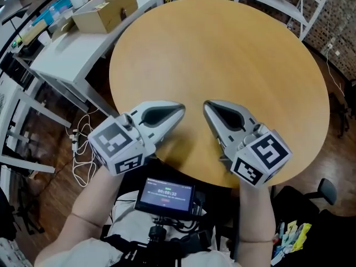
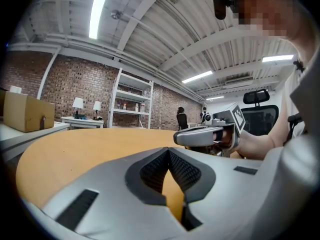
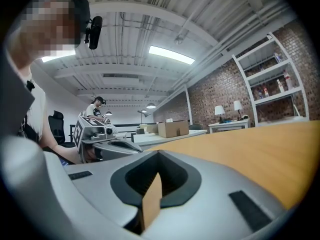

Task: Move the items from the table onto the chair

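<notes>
- A brick-walled room; a round wooden desk [image 1: 222, 54] fills the middle of the head view, its bare top stretching ahead of both claws.
- The left claw [image 1: 179, 110] hangs over the desk's near edge with its jaws pressed together on nothing. It lies about level, pointing across the top.
- The right claw [image 1: 207, 105], just beside it, is likewise pressed together and empty. The two tips lean towards each other without touching.
- Part of a black chair [image 1: 327, 191] shows right of the right claw, behind it; small colourful things [image 1: 292, 235] lie near it, too small to name.
- Far ahead-left of the left claw, a white desk [image 1: 72, 52] carries a cardboard box [image 1: 105, 10].
</notes>
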A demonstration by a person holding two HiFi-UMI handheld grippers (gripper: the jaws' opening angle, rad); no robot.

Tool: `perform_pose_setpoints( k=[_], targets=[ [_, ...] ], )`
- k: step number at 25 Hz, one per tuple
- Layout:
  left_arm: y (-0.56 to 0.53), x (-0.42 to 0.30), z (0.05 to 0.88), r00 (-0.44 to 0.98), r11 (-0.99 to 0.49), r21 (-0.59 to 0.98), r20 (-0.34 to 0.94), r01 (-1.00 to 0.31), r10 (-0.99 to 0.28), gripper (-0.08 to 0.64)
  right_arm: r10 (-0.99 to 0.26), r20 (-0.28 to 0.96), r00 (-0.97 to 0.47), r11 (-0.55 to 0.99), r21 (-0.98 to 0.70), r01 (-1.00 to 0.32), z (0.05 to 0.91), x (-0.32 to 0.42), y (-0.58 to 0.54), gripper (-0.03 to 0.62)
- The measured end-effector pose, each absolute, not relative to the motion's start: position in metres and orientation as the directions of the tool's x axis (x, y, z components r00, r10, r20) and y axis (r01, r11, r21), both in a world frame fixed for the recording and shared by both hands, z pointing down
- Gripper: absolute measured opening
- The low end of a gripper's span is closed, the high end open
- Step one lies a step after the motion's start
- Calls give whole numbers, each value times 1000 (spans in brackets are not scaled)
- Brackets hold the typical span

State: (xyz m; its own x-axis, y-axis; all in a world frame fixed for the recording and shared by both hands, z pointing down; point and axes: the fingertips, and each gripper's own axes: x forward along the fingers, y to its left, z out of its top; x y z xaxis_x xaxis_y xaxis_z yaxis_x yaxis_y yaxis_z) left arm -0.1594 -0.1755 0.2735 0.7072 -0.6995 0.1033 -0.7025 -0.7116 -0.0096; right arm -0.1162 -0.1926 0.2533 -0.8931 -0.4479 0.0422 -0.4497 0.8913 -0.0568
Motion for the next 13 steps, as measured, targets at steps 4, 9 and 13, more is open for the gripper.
perform_pose_setpoints(
  k=[4, 9, 13],
  targets=[
    [-178, -152, 276, 719, -723, 0, 108, -690, -686, 11, -463, 49, -885, 883, -60, -465, 257, -110, -194, 2],
    [-179, -133, 277, 742, -747, -12, 113, -664, -661, 11, -485, 45, -873, 871, -71, -487, 258, -95, -195, 2],
    [-177, -118, 277, 749, -754, -13, 110, -657, -654, 11, -490, 46, -871, 868, -69, -492, 259, -81, -191, 2]
  ],
)
